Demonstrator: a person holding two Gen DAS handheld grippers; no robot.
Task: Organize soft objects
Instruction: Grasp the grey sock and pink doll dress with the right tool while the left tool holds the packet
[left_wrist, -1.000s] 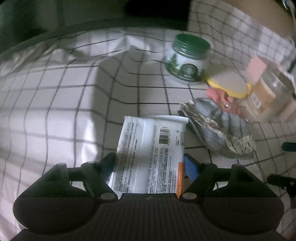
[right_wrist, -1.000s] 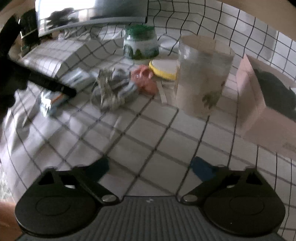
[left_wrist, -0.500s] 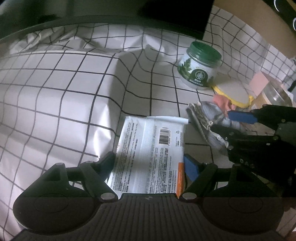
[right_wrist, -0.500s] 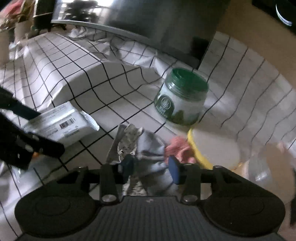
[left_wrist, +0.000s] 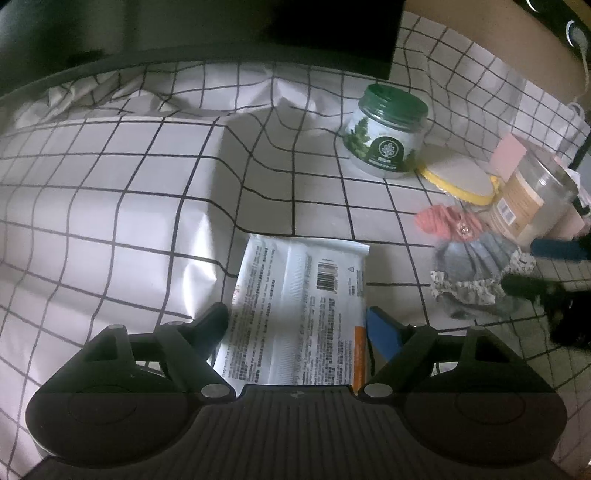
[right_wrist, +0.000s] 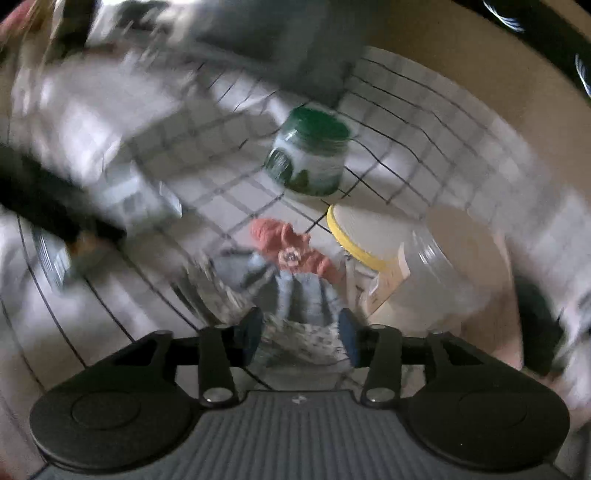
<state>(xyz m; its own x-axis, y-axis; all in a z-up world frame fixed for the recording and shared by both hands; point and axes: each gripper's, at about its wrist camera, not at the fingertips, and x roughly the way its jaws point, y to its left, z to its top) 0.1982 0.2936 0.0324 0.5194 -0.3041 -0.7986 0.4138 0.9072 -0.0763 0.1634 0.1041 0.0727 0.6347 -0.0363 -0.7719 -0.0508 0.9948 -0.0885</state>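
A white wipes packet with a barcode lies on the checked tablecloth. My left gripper is shut on its near end, a finger against each side. A grey cloth with a lace edge lies bunched to the right, and a pink knitted piece lies just beyond it. The grey cloth fills the gap of my right gripper; both pads touch it while the jaws are opening. The right wrist view is blurred by motion.
A green-lidded jar stands at the back. A yellow-rimmed lid lies beside a clear plastic jar, with a pink box behind. The tablecloth rises over a step on the left.
My right gripper came in from the right, shut on the grey cloth and dragged it right, away from the packet. The left gripper kept still on the packet.
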